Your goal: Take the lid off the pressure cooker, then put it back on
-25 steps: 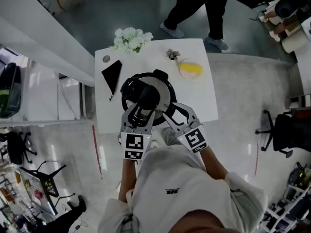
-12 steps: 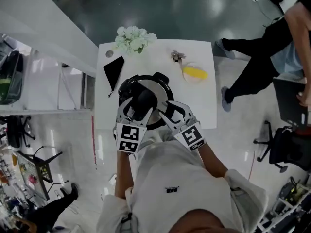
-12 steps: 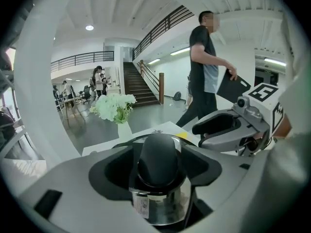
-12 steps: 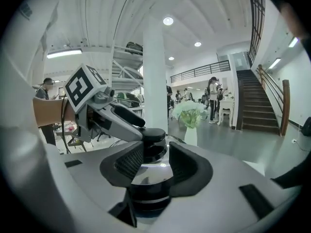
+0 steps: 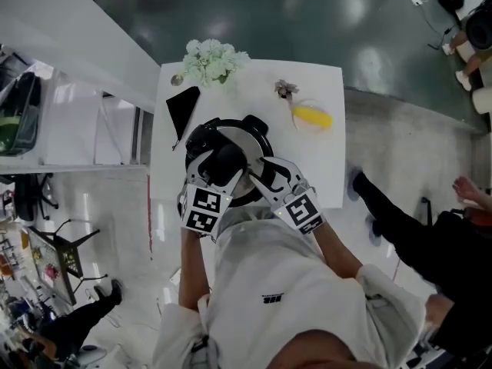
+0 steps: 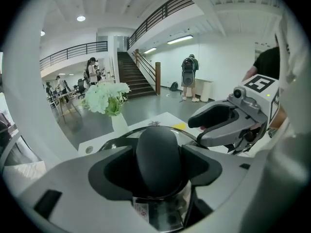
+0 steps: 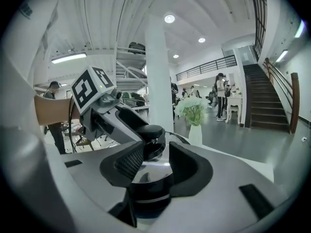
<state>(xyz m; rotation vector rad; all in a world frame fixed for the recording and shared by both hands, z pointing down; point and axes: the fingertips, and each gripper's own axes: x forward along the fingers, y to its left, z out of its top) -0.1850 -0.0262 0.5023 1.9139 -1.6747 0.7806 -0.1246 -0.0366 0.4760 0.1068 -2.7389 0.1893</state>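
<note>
A steel pressure cooker [image 5: 247, 133] with its lid on stands on the white table [image 5: 330, 167]. The lid's black knob [image 5: 229, 157] lies between the jaws of my left gripper [image 5: 221, 160]. Those jaws have just been opening, and their pads now stand off the knob [image 6: 158, 154] on either side. My right gripper [image 5: 259, 175] is at the cooker's near right rim. Its jaws are apart over the shiny lid [image 7: 156, 168], and a black handle part [image 7: 146, 198] shows below them. The right gripper view also shows my left gripper [image 7: 146, 130] at the knob.
At the table's far edge stands a vase of white flowers [image 5: 214, 61]. A black triangular thing [image 5: 181, 108] lies far left, with a small item [image 5: 286, 88] and a yellow thing [image 5: 311, 116] far right. A person's legs [image 5: 392, 221] are on the floor right of the table.
The left jaws have spread wider round the knob. Both grippers have drawn a little toward me and lower. A passer-by has walked from behind the table to its right.
</note>
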